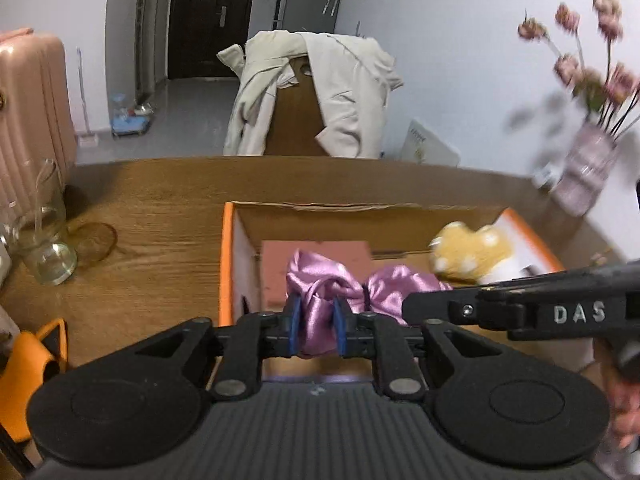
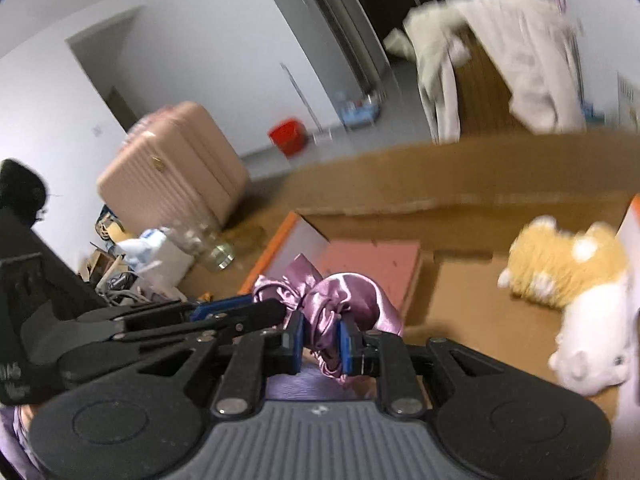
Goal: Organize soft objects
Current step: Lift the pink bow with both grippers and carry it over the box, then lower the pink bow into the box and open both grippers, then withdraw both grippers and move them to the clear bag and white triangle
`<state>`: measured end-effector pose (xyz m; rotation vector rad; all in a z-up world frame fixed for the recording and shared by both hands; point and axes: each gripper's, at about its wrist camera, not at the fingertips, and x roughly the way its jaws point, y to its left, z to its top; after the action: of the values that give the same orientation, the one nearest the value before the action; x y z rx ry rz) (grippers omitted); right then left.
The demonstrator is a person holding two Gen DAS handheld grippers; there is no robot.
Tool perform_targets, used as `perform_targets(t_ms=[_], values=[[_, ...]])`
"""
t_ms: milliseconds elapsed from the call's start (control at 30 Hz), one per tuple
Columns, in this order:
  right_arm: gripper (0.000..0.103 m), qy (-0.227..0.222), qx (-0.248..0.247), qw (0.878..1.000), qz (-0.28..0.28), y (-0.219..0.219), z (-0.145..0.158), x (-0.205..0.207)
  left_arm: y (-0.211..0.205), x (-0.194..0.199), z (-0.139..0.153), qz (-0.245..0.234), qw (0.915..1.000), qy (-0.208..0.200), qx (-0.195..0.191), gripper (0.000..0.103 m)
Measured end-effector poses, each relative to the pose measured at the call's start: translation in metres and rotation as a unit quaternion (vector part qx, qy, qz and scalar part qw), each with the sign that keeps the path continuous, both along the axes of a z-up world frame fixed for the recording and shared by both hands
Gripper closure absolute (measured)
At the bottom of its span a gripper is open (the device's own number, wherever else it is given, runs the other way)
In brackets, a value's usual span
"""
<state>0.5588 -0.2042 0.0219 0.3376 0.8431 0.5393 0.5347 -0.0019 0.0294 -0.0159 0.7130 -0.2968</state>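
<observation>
where visible, right gripper reads "das".

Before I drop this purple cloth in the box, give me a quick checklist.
1. Left tool shut on cloth: ok.
2. Right tool shut on cloth: ok.
3. Cloth over the box: ok.
4. Bare floor inside the box: ok.
5. Plush toy clear of the cloth: ok.
6. Cloth hanging clear of the box floor: cannot tell.

tools: 2 | satin cloth: 1 | plush toy: 1 | box: 1
</observation>
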Motion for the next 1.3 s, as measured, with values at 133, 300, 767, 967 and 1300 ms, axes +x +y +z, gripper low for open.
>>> perform_targets(t_ms=[133, 300, 767, 967, 1300], values=[[0.082, 0.049, 0.009, 0.999, 0.006, 0.003, -0.024, 0.019, 0.006, 0.001, -0.008, 0.009, 0.9999, -0.003, 0.006, 0.081], [0.075, 0.050, -0.039, 0.998, 0.022, 0.018, -0.034, 0.020, 0.005, -0.015, -0.001, 0.007, 0.9997, -0.016, 0.014, 0.080], [0.048, -0.052, -0.046, 0.998, -0.004, -0.033, 0.071, -0.084, 0.017, -0.115, 0.081, 0.020, 0.9953, -0.089, 0.034, 0.065], [0.039, -0.115, -0.066, 0.991, -0.007, -0.057, 0.115, -0.156, 0.009, -0.181, 0.105, 0.023, 0.9880, -0.147, 0.043, 0.039], [0.027, -0.242, -0.074, 0.967, -0.025, -0.086, 0.119, -0.302, -0.009, -0.314, 0.098, 0.026, 0.9778, -0.207, 0.019, 0.016]])
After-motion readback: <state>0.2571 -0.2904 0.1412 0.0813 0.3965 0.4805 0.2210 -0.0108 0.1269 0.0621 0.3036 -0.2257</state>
